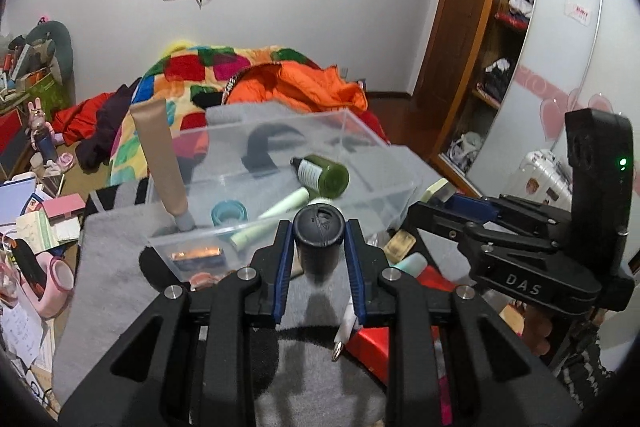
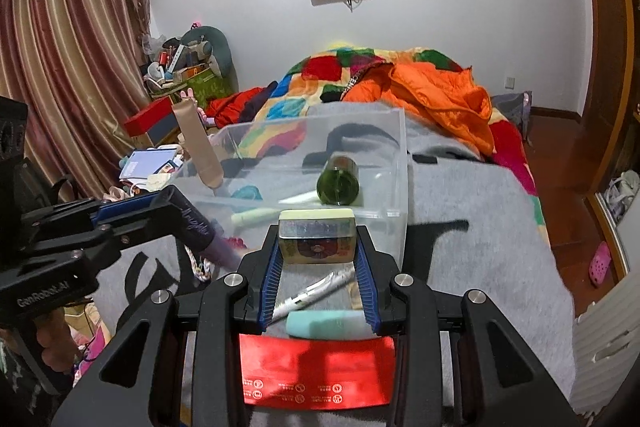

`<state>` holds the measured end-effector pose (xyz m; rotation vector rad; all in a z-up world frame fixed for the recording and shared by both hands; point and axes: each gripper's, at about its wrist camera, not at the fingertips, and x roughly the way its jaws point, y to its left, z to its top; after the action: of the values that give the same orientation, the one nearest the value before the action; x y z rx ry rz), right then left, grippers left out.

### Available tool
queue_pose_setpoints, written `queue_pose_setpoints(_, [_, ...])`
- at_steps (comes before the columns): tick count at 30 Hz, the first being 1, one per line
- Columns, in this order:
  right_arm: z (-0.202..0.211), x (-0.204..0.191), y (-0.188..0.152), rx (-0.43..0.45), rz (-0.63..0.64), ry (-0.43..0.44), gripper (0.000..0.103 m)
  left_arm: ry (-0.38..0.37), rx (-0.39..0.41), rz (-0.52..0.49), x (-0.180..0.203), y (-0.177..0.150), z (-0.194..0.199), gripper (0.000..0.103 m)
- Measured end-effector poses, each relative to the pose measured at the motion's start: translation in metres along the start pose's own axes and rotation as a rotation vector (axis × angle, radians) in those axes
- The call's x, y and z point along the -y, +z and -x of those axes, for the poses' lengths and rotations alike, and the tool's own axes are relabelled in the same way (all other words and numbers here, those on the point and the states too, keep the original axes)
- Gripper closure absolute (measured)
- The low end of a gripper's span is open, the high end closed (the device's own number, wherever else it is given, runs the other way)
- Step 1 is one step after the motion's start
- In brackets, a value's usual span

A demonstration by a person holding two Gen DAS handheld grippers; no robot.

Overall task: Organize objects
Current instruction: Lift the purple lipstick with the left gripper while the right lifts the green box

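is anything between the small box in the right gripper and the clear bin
Nothing visible blocks it. The small box, held in the right gripper, sits just short of the clear bin, whose top is open. A green bottle lies inside, beyond the near wall.

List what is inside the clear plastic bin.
Inside the clear bin: a green bottle on its side, a tan tube leaning on the wall, a teal ring, pale green tubes and a coppery item. The left tongs' load hides the near edge.
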<state>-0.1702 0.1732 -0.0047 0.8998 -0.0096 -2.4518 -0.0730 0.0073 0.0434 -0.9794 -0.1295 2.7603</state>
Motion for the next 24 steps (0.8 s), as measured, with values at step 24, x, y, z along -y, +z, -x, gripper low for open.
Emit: queue_pose_setpoints(24, [-0.037,0.0,0.039,0.0,0.037,-0.031,0.072,0.019,0.092,0.077,-0.028,0.051,-0.009,0.078])
